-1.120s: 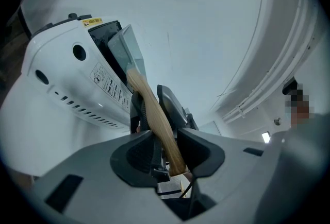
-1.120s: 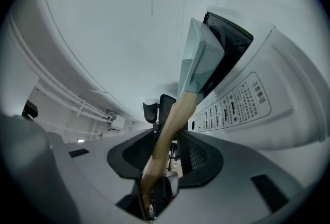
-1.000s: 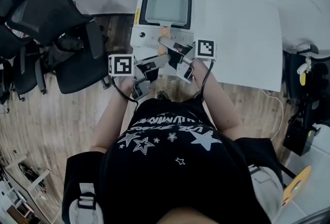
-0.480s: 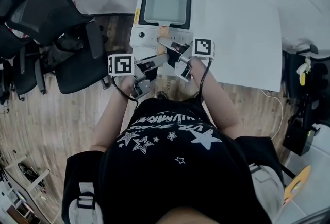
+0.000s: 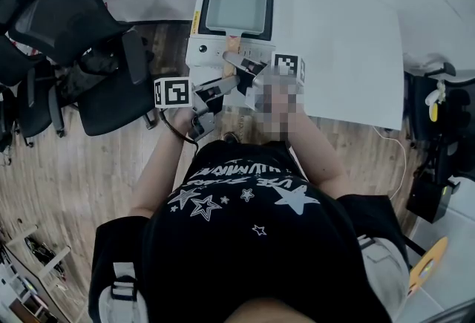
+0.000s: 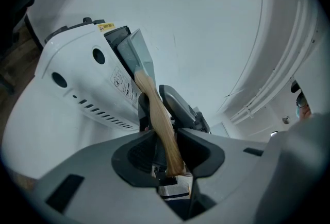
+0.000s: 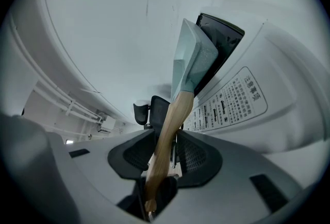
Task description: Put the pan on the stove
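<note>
A grey rectangular pan (image 5: 236, 4) lies flat on the white portable stove (image 5: 211, 54) at the left end of the white table (image 5: 341, 39). Its wooden handle (image 5: 233, 38) points back toward me. My left gripper (image 5: 225, 84) is shut on the handle (image 6: 157, 115) near its end, pads pressing both sides. My right gripper (image 5: 242, 66) holds the same handle (image 7: 170, 125) a little closer to the pan (image 7: 193, 58), and its jaws are closing on the wood. Each gripper view shows the other gripper's dark finger (image 6: 178, 107) beside the handle.
Black office chairs (image 5: 74, 39) stand on the wooden floor left of the stove. The stove's knobs and printed panel (image 7: 232, 99) face me. The table runs on to the right of the stove. Dark equipment (image 5: 438, 128) sits at the far right.
Both grippers and the pan have shifted slightly away from me and to the left; the pan sits a little farther back on the stove. Both grips on the handle stay.
</note>
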`<state>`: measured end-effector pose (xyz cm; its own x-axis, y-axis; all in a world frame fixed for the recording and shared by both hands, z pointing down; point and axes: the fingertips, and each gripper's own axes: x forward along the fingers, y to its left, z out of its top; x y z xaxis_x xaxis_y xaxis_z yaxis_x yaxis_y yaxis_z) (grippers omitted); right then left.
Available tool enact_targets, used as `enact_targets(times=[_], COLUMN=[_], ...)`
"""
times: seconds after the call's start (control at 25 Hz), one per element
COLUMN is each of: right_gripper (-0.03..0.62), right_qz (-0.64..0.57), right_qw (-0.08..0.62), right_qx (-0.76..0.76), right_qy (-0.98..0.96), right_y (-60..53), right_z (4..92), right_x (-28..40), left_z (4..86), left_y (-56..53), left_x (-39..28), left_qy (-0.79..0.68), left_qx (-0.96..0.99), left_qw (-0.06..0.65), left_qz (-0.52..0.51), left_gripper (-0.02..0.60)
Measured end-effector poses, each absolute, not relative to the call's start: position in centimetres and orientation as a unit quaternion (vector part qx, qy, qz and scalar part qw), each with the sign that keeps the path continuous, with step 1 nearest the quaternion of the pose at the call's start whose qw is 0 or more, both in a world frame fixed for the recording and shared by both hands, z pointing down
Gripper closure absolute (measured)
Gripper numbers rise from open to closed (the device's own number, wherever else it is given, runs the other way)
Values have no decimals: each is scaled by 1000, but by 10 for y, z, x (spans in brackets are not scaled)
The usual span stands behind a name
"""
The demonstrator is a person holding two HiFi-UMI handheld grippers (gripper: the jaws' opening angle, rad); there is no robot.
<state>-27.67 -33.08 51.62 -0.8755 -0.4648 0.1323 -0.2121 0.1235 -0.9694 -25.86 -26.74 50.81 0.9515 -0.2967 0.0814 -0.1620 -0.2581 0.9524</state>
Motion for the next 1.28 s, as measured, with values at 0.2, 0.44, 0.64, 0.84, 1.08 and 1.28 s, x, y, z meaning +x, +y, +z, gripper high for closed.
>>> enact_targets(times=[0.2,0.44,0.64,0.84,1.08,1.28], right_gripper=[464,464,448,419,395,393], right_qz=[-617,-621,-617,-617,-615,-617], right_qw=[98,96,95,90,85,81], right_qx=[-238,-236,-228,-215,-213,-205], right_qy=[744,741,747,751,754,755], right_y=[-332,-333,-335,-334,-329,-323], right_z=[517,519,516,517,516,516], right_x=[-279,-279,-282,-290,-287,-284], left_z=[511,509,509,510,506,511], left_y=[-270,-271,-274,-279,-276,-266], left_x=[-260,-259,-261,-266,-266,-263], left_qy=[-161,-163,-168,-180,-186,-191], left_qx=[788,783,781,786,792,788], left_qw=[592,597,597,586,576,581], left_qz=[-53,-66,-68,-71,-78,-75], left_gripper=[454,454,449,405,339,322])
